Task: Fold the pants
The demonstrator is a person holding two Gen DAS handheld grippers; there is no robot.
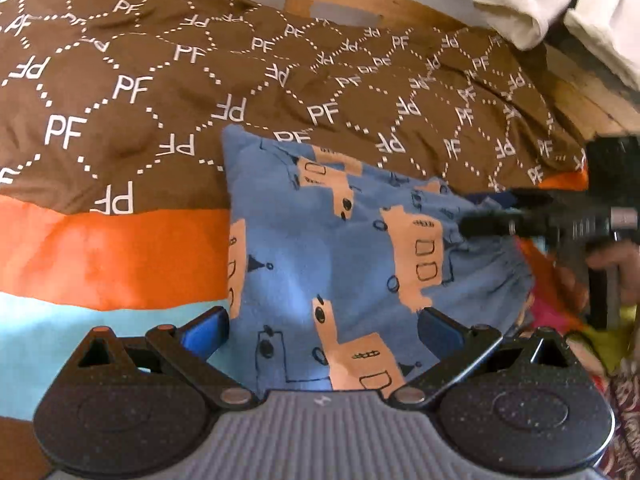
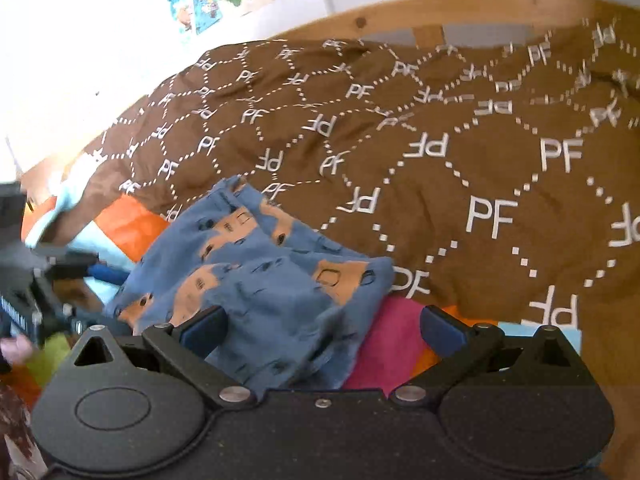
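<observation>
Both tongs, L (image 1: 324, 330) & R (image 2: 324, 326), spread wide, empty; 1 pants (image 1: 340, 248) on bedspread (image 1: 120, 80).

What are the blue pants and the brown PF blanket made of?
The blue pants look like soft knit cloth, maybe cotton: matte and rumpling easily. The brown PF blanket looks like smooth woven fabric, slightly puffy, perhaps padded. Behind it, the bed frame looks like pale knotty wood.

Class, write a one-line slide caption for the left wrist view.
Open left gripper over blue printed pants on a brown bedspread, right gripper alongside.
</observation>
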